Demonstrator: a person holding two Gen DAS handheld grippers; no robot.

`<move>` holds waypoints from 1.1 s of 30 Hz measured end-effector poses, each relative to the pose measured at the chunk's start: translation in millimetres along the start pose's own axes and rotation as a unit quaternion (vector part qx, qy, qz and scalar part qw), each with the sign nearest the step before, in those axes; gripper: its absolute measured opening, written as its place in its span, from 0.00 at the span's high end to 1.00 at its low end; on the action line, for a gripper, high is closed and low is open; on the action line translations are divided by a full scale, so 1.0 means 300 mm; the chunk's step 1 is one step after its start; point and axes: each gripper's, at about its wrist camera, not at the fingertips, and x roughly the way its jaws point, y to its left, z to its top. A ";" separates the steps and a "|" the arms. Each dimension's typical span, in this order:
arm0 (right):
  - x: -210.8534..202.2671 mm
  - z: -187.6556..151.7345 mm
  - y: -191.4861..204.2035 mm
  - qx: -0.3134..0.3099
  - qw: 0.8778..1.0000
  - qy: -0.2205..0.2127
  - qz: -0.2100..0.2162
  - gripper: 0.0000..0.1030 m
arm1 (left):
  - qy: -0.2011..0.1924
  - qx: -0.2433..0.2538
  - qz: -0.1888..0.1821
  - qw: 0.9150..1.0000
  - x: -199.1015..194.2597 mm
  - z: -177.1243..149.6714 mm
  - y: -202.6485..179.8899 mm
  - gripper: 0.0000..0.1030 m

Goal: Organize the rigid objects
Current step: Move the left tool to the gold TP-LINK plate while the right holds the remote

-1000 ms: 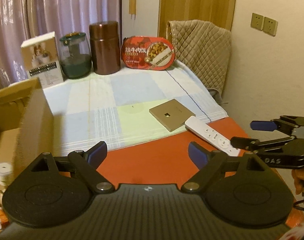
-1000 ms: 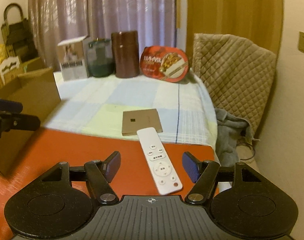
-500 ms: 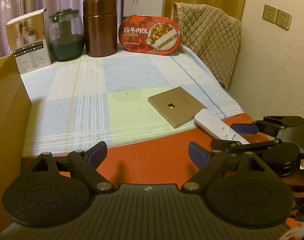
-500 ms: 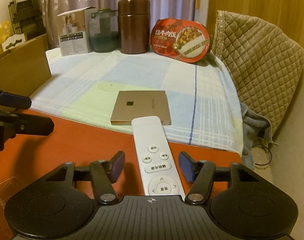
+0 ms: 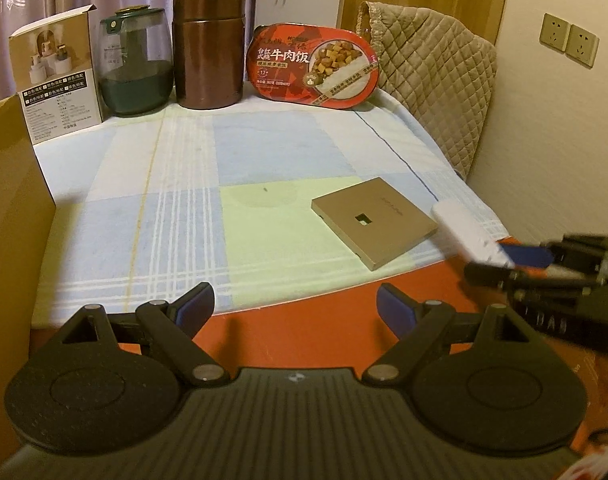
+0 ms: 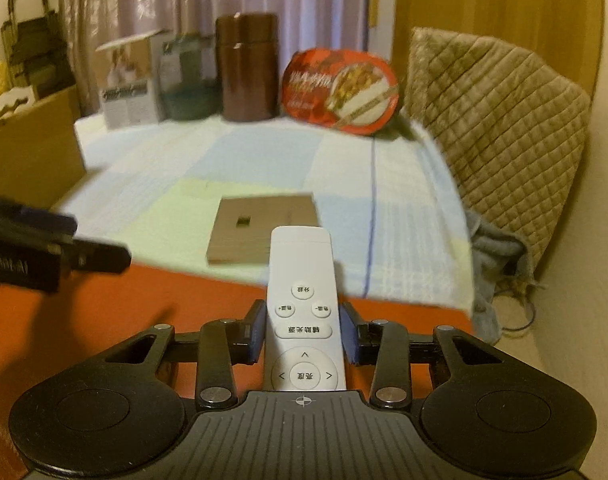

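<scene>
White remote (image 6: 304, 320), long with round buttons, sits pinched in the right claw (image 6: 302, 330), just past the flat brown box (image 6: 259, 236). Only the left view shows the left claw (image 5: 295, 308) wide apart.

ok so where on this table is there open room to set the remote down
The widest bare patch is the checked cloth between the back row and the tan flat box. The red strip near the left gripper is bare too. It is crowded along the back: product box, glass jar, brown canister, meal tray.
</scene>
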 end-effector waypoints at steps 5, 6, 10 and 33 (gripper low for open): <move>0.085 0.076 -0.010 -0.029 0.998 0.027 -0.056 0.66 | 0.001 -0.008 -0.003 1.000 0.017 0.005 0.022 0.17; 0.108 0.089 -0.008 -0.036 0.997 0.039 -0.062 0.66 | -0.001 -0.010 -0.004 1.000 0.019 0.005 0.026 0.17; 0.158 0.120 0.002 -0.051 0.995 0.056 -0.065 0.66 | -0.005 -0.012 -0.007 1.000 0.032 0.005 0.036 0.17; 0.102 0.071 -0.019 -0.036 0.997 0.052 -0.032 0.66 | -0.013 -0.021 -0.012 1.000 0.185 0.090 -0.047 0.13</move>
